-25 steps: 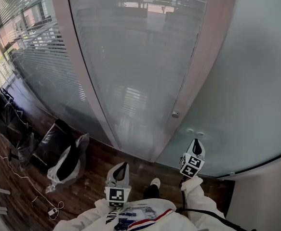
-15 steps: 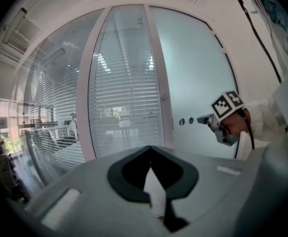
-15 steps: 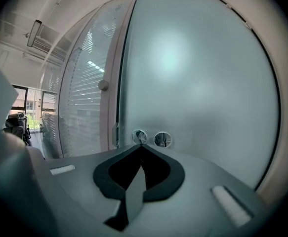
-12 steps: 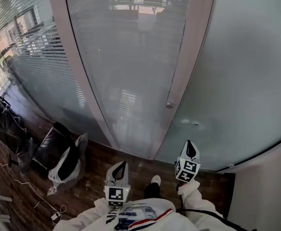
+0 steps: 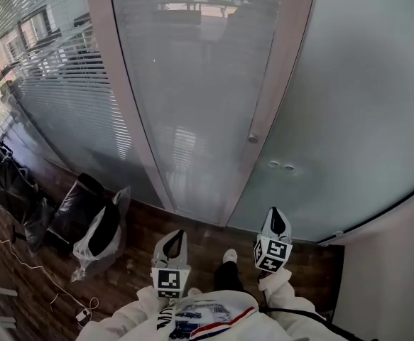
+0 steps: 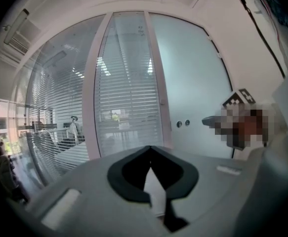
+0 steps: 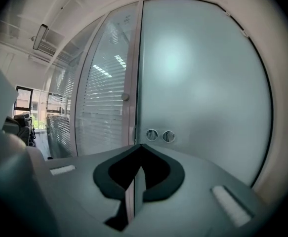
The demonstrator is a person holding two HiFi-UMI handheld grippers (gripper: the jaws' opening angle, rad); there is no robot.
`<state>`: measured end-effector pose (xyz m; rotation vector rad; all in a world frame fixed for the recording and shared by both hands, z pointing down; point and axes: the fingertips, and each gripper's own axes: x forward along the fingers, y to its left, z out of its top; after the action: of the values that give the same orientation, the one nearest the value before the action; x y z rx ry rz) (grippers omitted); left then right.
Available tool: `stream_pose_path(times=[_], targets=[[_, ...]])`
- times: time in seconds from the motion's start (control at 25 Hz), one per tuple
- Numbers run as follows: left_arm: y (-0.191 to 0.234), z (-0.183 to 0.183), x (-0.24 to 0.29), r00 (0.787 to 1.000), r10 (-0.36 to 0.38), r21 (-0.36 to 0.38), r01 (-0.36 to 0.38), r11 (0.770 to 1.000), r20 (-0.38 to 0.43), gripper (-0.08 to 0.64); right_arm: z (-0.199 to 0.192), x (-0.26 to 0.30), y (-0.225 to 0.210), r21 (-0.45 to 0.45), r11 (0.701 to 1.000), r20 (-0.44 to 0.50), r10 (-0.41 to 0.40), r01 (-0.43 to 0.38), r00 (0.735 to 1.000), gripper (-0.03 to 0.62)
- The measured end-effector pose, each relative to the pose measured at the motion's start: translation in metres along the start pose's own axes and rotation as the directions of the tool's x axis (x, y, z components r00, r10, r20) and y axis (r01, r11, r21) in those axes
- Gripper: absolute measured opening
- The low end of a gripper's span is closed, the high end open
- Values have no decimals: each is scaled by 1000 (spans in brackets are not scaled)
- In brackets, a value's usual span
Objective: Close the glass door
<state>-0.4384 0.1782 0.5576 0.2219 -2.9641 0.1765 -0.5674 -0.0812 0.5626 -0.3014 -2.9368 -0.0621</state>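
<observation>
**Both grippers pressed together in front of the glass door**

The glass door (image 5: 192, 98) fills the middle of the head view, a tall pane between two pale pink uprights with slatted blinds showing through it. Its right upright carries a small round knob (image 5: 253, 138) and lies right against a wide frosted panel (image 5: 363, 105). As far as the views show, the door sits in line with that panel. Two small round fittings (image 5: 274, 165) sit side by side low on the frosted panel, just below and to the right of the knob.

The left gripper (image 5: 179, 236) is held low, near the person's body, and points towards the bottom of the door. Its jaws are pressed together with nothing between them. The right gripper (image 5: 277, 217) is a little further forward and points at the lower part of the frosted panel, close under the two fittings. Its jaws are also together and empty. Neither gripper touches the door or the panel.

On the wooden floor (image 5: 139, 261) to the left lie dark bags (image 5: 79, 208) and a white plastic bag (image 5: 89, 251). A white shoe (image 5: 229, 256) shows between the grippers.
</observation>
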Motion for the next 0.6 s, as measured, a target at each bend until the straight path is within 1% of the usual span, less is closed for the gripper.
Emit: stream_pose_path(times=[0.16,0.32,0.6], targets=[[4,-6,-15,1000,-19,6,19,1000,0,3,-6,-32,7,-1,1000,-5,-9,9,1000,5],[2,-14,-25,999,-33,2,33,999,-10,3,-14,-59,11,11,1000,-9,2,-2,1000,5],[-21,-7,-34,997,-74,16,73,997,8,3,-29,-97,7,6,1000,-32,8,-8,999,5]])
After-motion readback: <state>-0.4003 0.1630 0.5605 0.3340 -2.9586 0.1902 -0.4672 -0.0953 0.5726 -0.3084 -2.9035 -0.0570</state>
